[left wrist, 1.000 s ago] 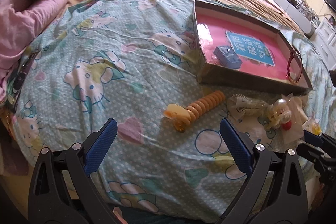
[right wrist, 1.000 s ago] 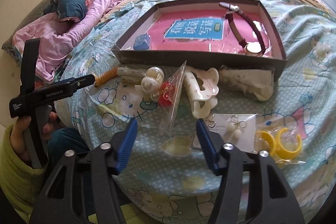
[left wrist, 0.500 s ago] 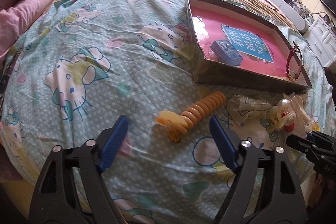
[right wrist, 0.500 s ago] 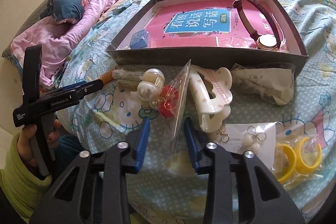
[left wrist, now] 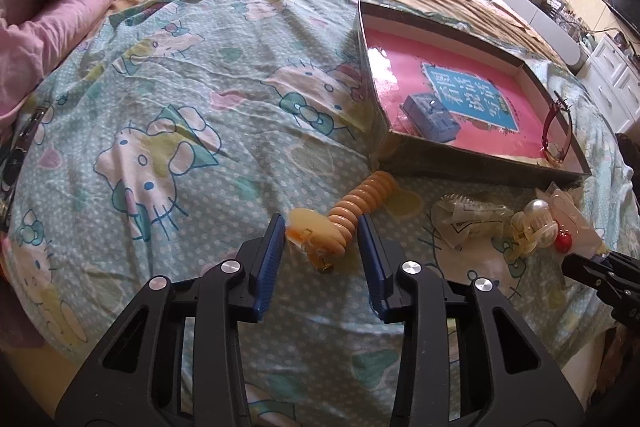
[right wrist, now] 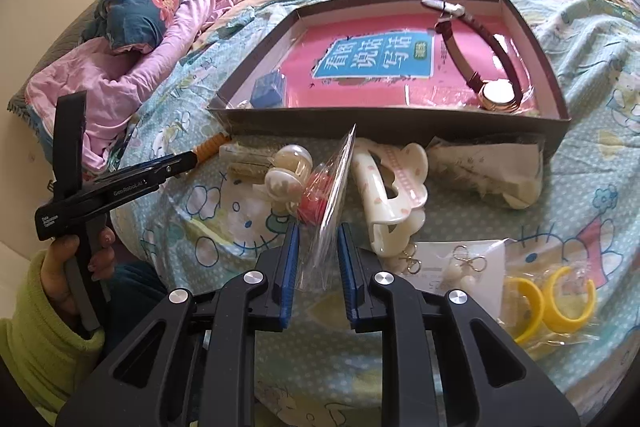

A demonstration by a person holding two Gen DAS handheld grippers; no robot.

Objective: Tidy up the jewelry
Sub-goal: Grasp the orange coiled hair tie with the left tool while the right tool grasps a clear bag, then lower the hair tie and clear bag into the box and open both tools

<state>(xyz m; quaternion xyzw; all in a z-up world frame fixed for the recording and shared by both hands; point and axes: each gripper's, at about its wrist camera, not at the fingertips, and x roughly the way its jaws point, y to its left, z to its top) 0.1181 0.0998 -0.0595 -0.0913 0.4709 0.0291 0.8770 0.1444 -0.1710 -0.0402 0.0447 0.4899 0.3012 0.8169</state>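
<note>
Both grippers have just been closing on pieces lying on the bedspread in front of the box [right wrist: 400,125] — the left gripper [left wrist: 322,241] around the orange bracelet [left wrist: 352,211], the right gripper [right wrist: 316,247] nipping a clear packet [right wrist: 328,203] — so two lifts into the box look imminent.

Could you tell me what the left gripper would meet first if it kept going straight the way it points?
Most likely the orange hair clip, already between the left gripper fingertips; just beyond lies the bedsheet.
</note>
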